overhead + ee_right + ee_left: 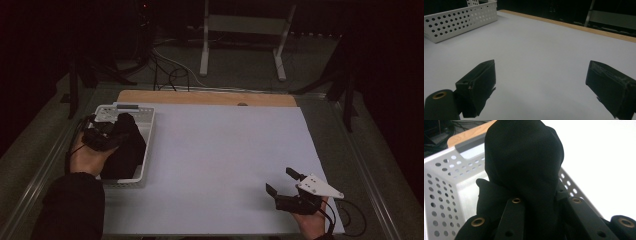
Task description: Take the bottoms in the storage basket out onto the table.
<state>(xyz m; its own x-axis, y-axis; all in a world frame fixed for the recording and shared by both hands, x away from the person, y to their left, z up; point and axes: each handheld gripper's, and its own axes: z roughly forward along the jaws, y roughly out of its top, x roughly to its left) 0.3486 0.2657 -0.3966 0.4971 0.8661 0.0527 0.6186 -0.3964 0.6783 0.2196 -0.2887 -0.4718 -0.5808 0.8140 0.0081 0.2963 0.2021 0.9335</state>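
- Resting low at the near right corner of the white table (225, 165): right gripper (285, 182), jaws spread wide with nothing between them, bare tabletop ahead in the right gripper view
- Held in a hand (312, 222) from the bottom edge, grey three-cornered plate on top, cable trailing to the right
- Pinching a bunch of black cloth (524, 162) at the near left: left gripper (102, 134), jaws pressed in on the fabric, seen bulging up between them in the left gripper view
- Hanging from that grip, cloth draped down into the white perforated basket (145, 117), lower part lying inside
- Sitting along the left edge of the table, basket well apart from the right gripper
- Showing beyond the white surface: a wooden strip (200, 97), then floor cables and a pale frame stand (240, 30) in the dark
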